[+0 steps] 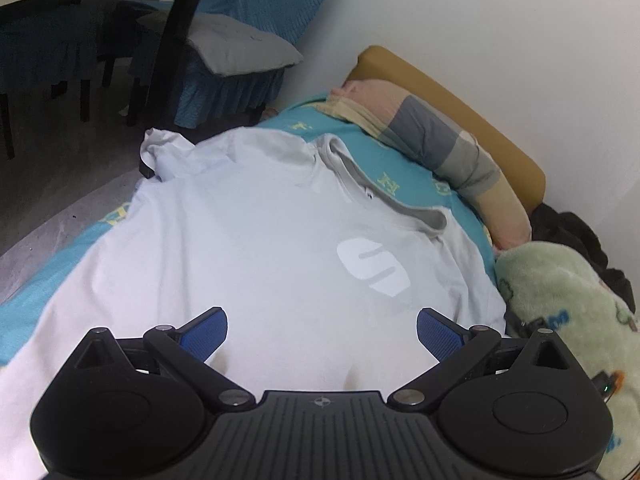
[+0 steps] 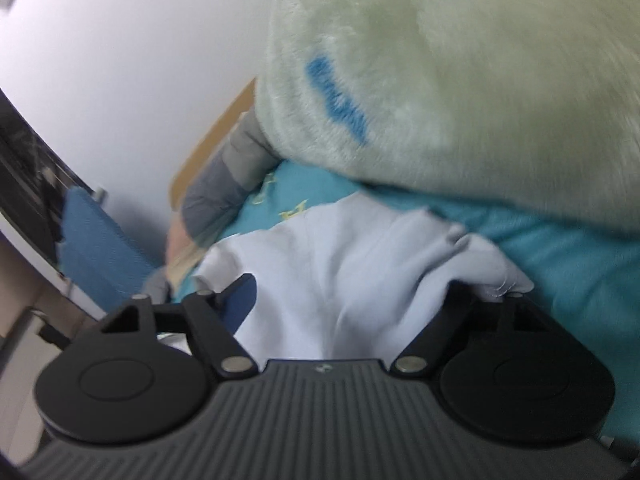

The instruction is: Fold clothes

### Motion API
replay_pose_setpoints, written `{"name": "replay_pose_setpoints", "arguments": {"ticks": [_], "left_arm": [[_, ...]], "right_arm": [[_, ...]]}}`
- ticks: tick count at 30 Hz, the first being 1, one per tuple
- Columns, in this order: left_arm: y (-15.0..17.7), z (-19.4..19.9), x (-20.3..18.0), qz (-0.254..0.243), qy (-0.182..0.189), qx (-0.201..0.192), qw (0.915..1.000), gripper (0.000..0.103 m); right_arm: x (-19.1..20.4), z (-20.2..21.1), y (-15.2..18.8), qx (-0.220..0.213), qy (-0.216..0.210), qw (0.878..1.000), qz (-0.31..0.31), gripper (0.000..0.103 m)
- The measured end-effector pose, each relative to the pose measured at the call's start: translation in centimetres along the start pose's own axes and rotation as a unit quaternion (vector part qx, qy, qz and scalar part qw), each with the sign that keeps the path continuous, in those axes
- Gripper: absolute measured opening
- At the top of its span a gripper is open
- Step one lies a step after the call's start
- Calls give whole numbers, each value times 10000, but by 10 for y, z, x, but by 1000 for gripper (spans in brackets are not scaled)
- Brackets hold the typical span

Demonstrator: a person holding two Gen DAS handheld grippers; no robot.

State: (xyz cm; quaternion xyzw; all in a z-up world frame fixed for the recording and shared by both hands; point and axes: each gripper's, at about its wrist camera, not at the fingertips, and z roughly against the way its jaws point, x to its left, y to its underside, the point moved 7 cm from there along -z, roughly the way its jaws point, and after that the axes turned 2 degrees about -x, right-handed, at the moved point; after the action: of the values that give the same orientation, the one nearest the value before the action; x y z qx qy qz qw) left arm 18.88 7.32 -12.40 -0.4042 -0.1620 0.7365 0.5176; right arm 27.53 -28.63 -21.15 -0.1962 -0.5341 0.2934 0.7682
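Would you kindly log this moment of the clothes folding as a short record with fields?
garment: white T-shirt, spread flat, front up
surface: teal bedsheet
left gripper: open, over the shirt's lower part, holding nothing
right gripper: open, white cloth bunched between the fingers
nearby: green fleece blanket beside the shirt; striped pillow by the collar
fold: none visible yet

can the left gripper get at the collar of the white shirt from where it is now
Probably yes. The left gripper is open over the shirt, which lies spread on the bed, and only flat fabric lies between it and the collar. The pillow sits beyond the collar, not across the path.
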Motion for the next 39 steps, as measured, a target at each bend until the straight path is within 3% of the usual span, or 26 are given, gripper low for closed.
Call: {"name": "replay_pose_setpoints", "arguments": {"ticks": [3, 12, 18, 22, 23, 24, 25, 26, 27, 29, 32, 36, 39], "left_arm": [[-8, 15, 5, 54, 17, -162, 9999, 102], [-14, 22, 20, 374, 118, -169, 9991, 102], [-10, 8, 23, 501, 120, -27, 9987, 102], [-8, -2, 26, 586, 121, 68, 9982, 101], [-7, -4, 27, 607, 121, 91, 9980, 101], [-6, -7, 27, 628, 121, 115, 9979, 100], [-8, -6, 28, 618, 94, 79, 9980, 100], [-10, -5, 29, 603, 62, 35, 9982, 100], [-12, -4, 30, 588, 31, -9, 9983, 99], [-16, -2, 32, 559, -32, -98, 9984, 99], [-23, 0, 35, 514, -126, -231, 9983, 99], [-38, 12, 53, 566, -443, -546, 9959, 99], [-42, 15, 70, 683, -589, -594, 9942, 99]], "right_arm": [[9, -4, 6, 54, 245, 9989, 384, 79], [39, 34, 23, -114, -432, 9978, 481, 80], [15, -14, 12, 89, -39, 10000, -19, 79], [24, -36, 0, 7, 223, 9988, 438, 79], [29, -39, -3, -24, 346, 9971, 680, 78], [36, -41, -5, -57, 429, 9945, 952, 68], [48, -41, -6, -94, 446, 9908, 1273, 49], [60, -41, -6, -140, 513, 9851, 1635, 36], [76, -39, -5, -217, 651, 9756, 2087, 14], [117, -30, -1, -480, 704, 9500, 3003, 12], [187, -20, 24, -692, 422, 9012, 4257, 11], [250, -32, 107, -315, 5, 8238, 5660, 11], [259, -50, 171, 331, -205, 7973, 6023, 11]]}}
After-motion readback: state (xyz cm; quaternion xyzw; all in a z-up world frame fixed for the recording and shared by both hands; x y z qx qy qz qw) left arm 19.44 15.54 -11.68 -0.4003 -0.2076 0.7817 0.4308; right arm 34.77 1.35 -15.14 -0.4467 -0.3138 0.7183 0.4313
